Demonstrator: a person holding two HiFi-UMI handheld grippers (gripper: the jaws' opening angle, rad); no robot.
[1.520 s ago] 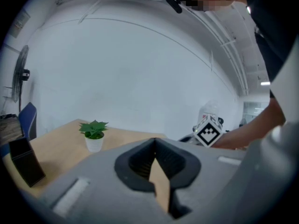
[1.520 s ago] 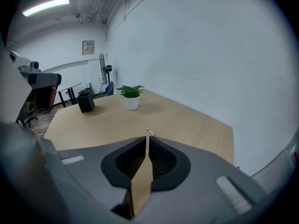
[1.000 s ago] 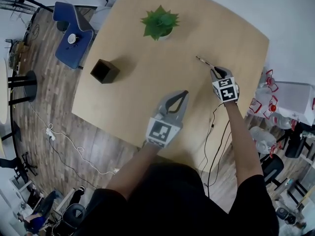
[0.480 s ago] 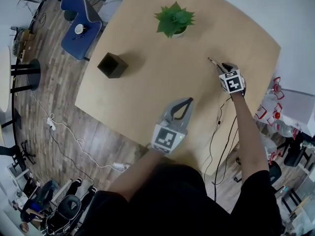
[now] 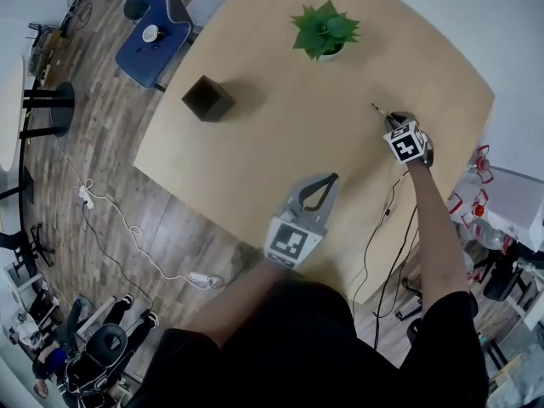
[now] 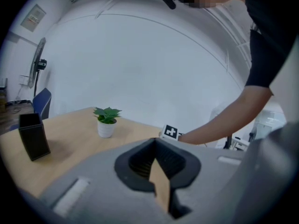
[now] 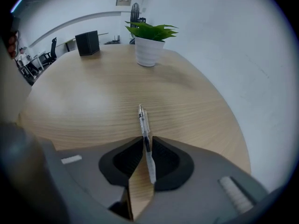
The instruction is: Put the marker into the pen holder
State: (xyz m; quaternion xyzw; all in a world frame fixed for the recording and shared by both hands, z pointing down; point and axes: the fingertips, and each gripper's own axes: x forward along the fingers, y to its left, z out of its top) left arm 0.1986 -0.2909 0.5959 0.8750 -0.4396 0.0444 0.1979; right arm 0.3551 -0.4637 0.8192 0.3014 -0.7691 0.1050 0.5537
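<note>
The marker (image 7: 144,125), a slim clear pen with a dark tip, sticks forward out of my right gripper (image 7: 145,141). Its jaws are closing and their pads press on its barrel. In the head view this gripper (image 5: 393,119) is at the table's right side, and the marker (image 5: 378,110) points toward the far left. Far off at the table's left stands the black square pen holder (image 5: 206,99) (image 7: 87,43) (image 6: 32,136). My left gripper (image 5: 327,179) (image 6: 154,148) hovers over the near edge, shut and with nothing in it.
A potted green plant (image 5: 325,31) (image 7: 148,41) (image 6: 106,121) stands at the back of the wooden table (image 5: 280,134). Black cables (image 5: 382,219) hang over the table's near right edge. A blue chair (image 5: 157,32) stands on the floor beyond the left edge.
The head view has drifted, so everything sits further right and up in it. Both grippers keep about the same places over the table, and the marker stays at the right gripper's tips.
</note>
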